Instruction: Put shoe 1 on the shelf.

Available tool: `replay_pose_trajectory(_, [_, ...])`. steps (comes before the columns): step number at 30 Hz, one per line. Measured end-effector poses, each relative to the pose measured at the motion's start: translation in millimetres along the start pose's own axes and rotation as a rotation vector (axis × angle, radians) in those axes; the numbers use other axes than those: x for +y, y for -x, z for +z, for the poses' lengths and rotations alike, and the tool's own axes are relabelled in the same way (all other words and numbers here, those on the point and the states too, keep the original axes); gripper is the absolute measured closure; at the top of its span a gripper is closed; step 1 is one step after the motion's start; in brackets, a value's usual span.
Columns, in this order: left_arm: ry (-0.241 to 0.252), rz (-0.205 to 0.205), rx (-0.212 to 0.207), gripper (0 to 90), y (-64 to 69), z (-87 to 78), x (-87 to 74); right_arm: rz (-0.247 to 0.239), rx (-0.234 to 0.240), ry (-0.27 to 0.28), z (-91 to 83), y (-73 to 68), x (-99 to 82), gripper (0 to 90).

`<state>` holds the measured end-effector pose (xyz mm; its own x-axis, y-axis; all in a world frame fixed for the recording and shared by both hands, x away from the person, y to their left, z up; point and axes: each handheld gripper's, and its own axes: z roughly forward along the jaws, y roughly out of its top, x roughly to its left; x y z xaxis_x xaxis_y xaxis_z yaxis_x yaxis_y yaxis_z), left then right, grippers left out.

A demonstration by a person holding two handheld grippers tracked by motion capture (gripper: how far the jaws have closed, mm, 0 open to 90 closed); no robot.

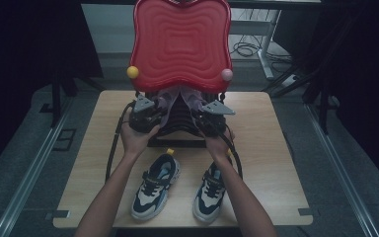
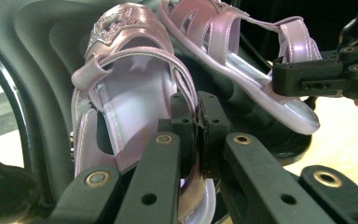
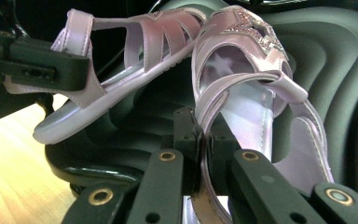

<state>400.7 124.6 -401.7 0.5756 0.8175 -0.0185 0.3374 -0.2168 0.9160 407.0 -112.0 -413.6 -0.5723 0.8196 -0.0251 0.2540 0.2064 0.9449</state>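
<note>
Two pink strappy sandals sit at the mouth of a black ribbed case [image 1: 177, 126] with a raised red lid [image 1: 180, 42]. My left gripper [image 1: 157, 109] is shut on a strap of the left sandal [image 1: 165, 98]. In the left gripper view the jaws pinch that strap at the gripper tips [image 2: 198, 128], and the sandal [image 2: 130, 88] lies against the black shell. My right gripper [image 1: 201, 109] is shut on a strap of the right sandal [image 1: 192, 98]. In the right gripper view its tips [image 3: 198, 137] clamp the strap of the star-decorated sandal [image 3: 247, 74].
A pair of blue, white and black sneakers [image 1: 155, 185] [image 1: 209, 190] stands on the wooden table [image 1: 271, 148] in front of the case, between the person's forearms. A yellow ball [image 1: 132, 72] and a pink ball [image 1: 226, 74] sit at the lid's lower corners.
</note>
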Motion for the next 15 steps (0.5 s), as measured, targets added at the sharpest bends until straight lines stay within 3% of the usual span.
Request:
replay_pose_trajectory(11, [0.044,0.004,0.03,87.0,0.9,8.6,0.5,-0.033,-0.063,0.001,12.4,-3.3,5.7,85.4])
replay_pose_trajectory(13, [0.04,0.031,0.037,86.9,-0.1,14.2,-1.0,-0.046,-0.083,0.0,16.4,-3.3,5.5,85.3])
replay_pose_trajectory(15, [0.038,0.029,0.04,86.9,-0.1,16.5,-2.0,-0.049,-0.092,-0.01,19.9,-2.9,4.2,85.4])
